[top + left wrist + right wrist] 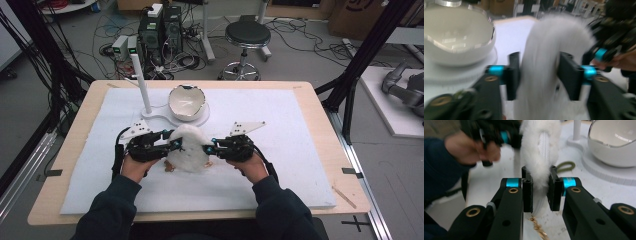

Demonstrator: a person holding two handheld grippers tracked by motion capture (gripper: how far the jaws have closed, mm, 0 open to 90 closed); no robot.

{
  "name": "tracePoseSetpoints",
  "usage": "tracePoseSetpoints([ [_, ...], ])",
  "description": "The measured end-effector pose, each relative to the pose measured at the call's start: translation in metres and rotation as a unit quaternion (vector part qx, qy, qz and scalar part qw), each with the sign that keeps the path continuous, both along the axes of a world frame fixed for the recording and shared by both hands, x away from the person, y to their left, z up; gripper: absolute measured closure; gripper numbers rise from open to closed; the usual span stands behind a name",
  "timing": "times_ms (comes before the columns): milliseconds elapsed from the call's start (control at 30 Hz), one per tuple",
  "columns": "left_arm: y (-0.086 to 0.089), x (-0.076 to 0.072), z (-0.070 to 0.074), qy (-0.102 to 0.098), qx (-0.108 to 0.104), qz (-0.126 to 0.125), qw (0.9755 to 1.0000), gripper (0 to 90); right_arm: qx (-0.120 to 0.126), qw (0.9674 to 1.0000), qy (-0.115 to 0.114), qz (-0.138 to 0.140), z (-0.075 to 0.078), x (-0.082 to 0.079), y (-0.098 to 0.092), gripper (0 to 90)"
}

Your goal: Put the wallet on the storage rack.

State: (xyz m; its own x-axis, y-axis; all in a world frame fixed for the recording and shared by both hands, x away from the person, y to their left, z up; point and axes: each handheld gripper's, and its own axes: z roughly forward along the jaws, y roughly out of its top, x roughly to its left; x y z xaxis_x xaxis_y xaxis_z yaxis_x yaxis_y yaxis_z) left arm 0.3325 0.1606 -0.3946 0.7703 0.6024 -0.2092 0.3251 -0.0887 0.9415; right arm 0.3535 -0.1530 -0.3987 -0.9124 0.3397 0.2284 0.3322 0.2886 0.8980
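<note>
Between both grippers [170, 145] [212, 148]: white furry bag [189, 147], clamped.

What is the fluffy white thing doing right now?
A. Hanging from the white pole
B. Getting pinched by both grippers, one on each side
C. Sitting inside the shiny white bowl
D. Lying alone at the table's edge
B: in the high view the fluffy white thing sits between the left gripper and the right gripper, and each gripper view shows its own black jaws squeezing the fur, with the bowl behind it.
</note>
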Motion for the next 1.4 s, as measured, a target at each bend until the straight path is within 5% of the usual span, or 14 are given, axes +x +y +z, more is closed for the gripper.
tracePoseSetpoints([
  [33, 0.001, 0.003, -0.008, 0.021, 0.012, 0.001, 0.9997, 44.9, 0.009, 1.0, 0.0, -0.002, 0.001, 0.0, -0.002, 78.6],
  [133, -0.001, 0.005, -0.017, 0.044, 0.017, -0.016, 0.9987, 43.8, 0.034, 0.9994, 0.001, -0.009, 0.004, 0.001, -0.007, 78.6],
  [233, -0.003, 0.005, -0.018, 0.049, 0.028, -0.03, 0.998, 57.7, 0.038, 0.9992, 0.004, -0.013, 0.005, 0.002, -0.01, 78.6],
  [333, -0.004, 0.002, -0.017, 0.03, 0.047, -0.034, 0.9979, 72.1, 0.035, 0.9991, 0.01, -0.019, 0.003, 0.003, -0.012, 78.3],
  [467, -0.004, 0.0, -0.014, 0.012, 0.047, -0.033, 0.9983, 76.5, 0.026, 0.9991, 0.01, -0.031, 0.001, 0.006, -0.013, 73.4],
  [567, -0.005, -0.002, -0.012, 0.001, 0.043, -0.045, 0.9981, 77.4, 0.01, 0.9986, 0.003, -0.051, -0.001, 0.007, -0.011, 49.2],
  [700, -0.008, -0.002, -0.011, -0.002, 0.044, -0.054, 0.9976, 77.4, -0.007, 0.999, -0.007, -0.045, -0.004, 0.008, -0.007, 50.6],
  [767, -0.007, -0.001, -0.011, 0.002, 0.044, -0.048, 0.9979, 77.3, -0.015, 0.9988, -0.027, -0.038, -0.003, 0.006, -0.005, 71.5],
  [833, -0.006, 0.0, -0.01, 0.004, 0.038, -0.046, 0.9982, 76.9, -0.011, 0.9987, -0.032, -0.038, -0.002, 0.007, -0.006, 73.3],
  [967, -0.003, 0.001, -0.009, 0.008, 0.04, -0.029, 0.9987, 72.7, -0.02, 0.9981, -0.049, -0.031, 0.004, 0.012, -0.001, 76.6],
  [1167, 0.027, 0.007, -0.004, 0.002, 0.029, 0.051, 0.9983, 55.8, -0.02, 0.997, -0.07, -0.027, 0.02, 0.028, 0.015, 77.3],
  [1333, 0.068, 0.008, -0.005, -0.006, 0.022, 0.131, 0.9912, 41.8, -0.027, 0.9951, -0.09, -0.029, 0.04, 0.045, 0.025, 77.3],
  [1367, 0.068, 0.008, -0.005, -0.006, 0.022, 0.131, 0.9912, 39.7, -0.027, 0.9951, -0.09, -0.029, 0.04, 0.045, 0.025, 77.3],
  [1400, 0.085, 0.008, -0.007, -0.006, 0.02, 0.155, 0.9876, 37.0, -0.033, 0.9942, -0.098, -0.032, 0.05, 0.052, 0.029, 77.3],
])
